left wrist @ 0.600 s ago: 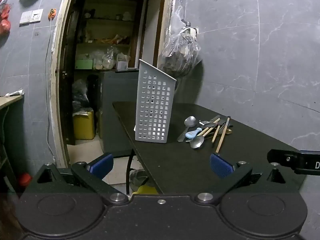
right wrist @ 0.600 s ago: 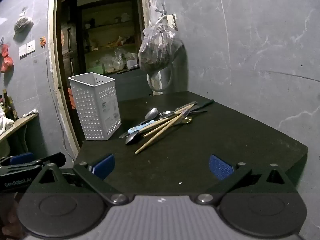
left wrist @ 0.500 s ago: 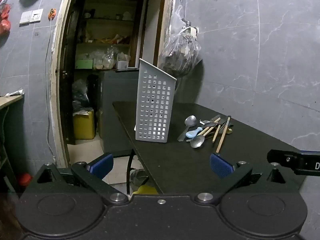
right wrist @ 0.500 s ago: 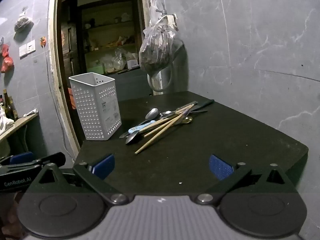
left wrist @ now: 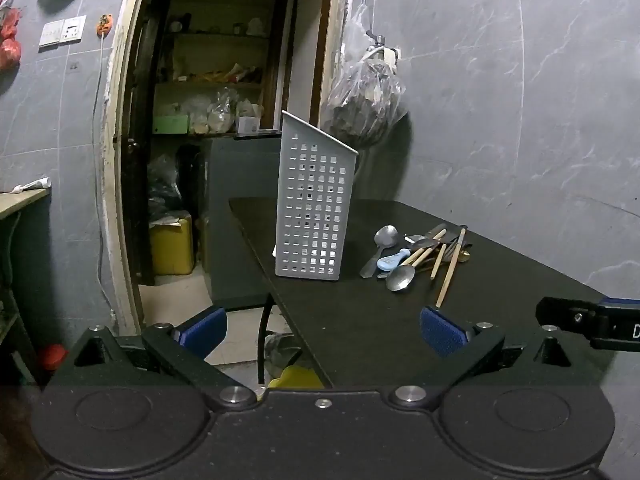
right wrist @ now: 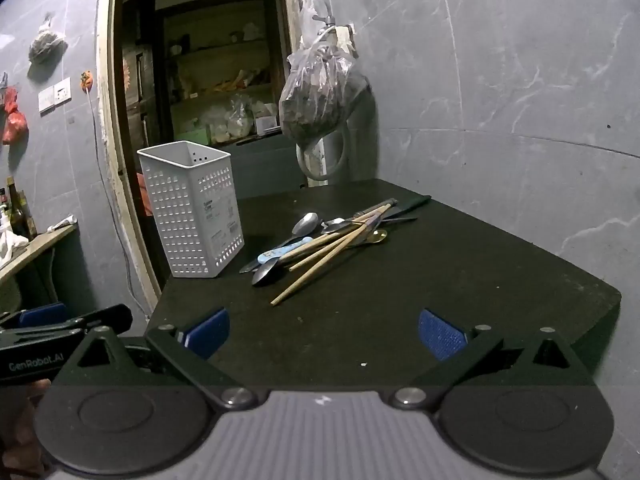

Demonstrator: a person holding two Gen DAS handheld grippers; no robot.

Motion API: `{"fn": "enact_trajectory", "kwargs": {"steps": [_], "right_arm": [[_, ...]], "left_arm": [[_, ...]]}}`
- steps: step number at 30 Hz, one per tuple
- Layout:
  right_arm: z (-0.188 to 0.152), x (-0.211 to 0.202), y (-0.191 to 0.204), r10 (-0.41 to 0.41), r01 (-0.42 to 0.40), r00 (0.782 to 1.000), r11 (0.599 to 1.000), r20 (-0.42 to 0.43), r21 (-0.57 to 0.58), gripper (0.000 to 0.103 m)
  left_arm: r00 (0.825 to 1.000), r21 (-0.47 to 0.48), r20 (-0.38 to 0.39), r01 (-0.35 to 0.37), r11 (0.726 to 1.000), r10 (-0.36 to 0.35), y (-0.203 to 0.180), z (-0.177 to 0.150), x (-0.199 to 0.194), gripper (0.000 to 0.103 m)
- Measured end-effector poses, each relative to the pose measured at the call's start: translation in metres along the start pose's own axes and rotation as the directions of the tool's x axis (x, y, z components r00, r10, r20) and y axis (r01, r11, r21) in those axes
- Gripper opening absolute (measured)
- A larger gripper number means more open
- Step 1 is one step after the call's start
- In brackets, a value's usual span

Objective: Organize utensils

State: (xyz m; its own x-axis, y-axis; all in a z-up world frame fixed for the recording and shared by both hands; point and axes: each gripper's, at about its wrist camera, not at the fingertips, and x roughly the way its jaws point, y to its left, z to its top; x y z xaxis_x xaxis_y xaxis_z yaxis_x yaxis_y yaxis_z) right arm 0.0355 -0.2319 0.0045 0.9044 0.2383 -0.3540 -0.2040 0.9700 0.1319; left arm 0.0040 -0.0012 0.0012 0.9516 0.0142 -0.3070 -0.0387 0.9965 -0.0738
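Both tools hover short of the near edge of the dark worktop point(right wrist: 460, 280), and neither has anything in it: the left hand-held gripper point(left wrist: 322, 326) and the right hand-held gripper point(right wrist: 324, 330) each stand with their blue pads spread wide and only bare worktop showing between them. The utensils point(right wrist: 320, 236) lie in one crossed heap toward the middle of the worktop, with spoons, a blue-handled piece, wooden chopsticks point(right wrist: 320, 258) and darker items at the back overlapping one another. The white perforated holder point(right wrist: 192, 212) stands upright near the left edge, just beside the heap. The likeliest trouble, in my judgement, is the tangle itself: closing on one handle where others cross it could pinch two pieces at once or drag neighbours along. The chopsticks are thin and round and may roll or slip out of flat pads. The holder looks light and sits close to the left edge, so a handle knocked against its rim, or a push from the left tool, could tip it or slide it off. Dim light may also hide the dark items against the dark surface.
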Motion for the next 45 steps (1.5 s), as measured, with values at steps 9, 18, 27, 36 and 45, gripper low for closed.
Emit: {"fn": "enact_trajectory", "kwargs": {"steps": [9,18,27,36,45], "right_arm": [[0.0013,0.0025,0.0028,0.002,-0.002,1.000,1.000,-0.006,-0.010,0.103],[0.0018,0.0032,0.0035,0.003,-0.003,1.000,1.000,-0.010,-0.012,0.103],[0.0035,0.0053,0.0028,0.004,-0.004,1.000,1.000,-0.018,-0.018,0.103],[0.0021,0.0073,0.0023,0.006,-0.006,1.000,1.000,-0.023,-0.019,0.103],[0.0013,0.0079,0.0019,0.007,-0.007,1.000,1.000,-0.024,-0.020,0.103]], "left_arm": [[1.000,0.002,-0.005,-0.002,1.000,0.002,-0.0022,0.0017,0.0014,0.102],[1.000,0.002,-0.008,-0.006,1.000,0.006,-0.0015,0.0011,0.0039,0.102],[1.000,0.002,-0.012,-0.007,1.000,0.007,-0.0003,-0.0001,0.0065,0.102],[1.000,0.003,-0.018,-0.006,1.000,0.006,-0.0004,-0.0006,0.0088,0.102],[1.000,0.003,-0.018,-0.006,1.000,0.006,-0.0004,-0.0011,0.0093,0.102]]}}
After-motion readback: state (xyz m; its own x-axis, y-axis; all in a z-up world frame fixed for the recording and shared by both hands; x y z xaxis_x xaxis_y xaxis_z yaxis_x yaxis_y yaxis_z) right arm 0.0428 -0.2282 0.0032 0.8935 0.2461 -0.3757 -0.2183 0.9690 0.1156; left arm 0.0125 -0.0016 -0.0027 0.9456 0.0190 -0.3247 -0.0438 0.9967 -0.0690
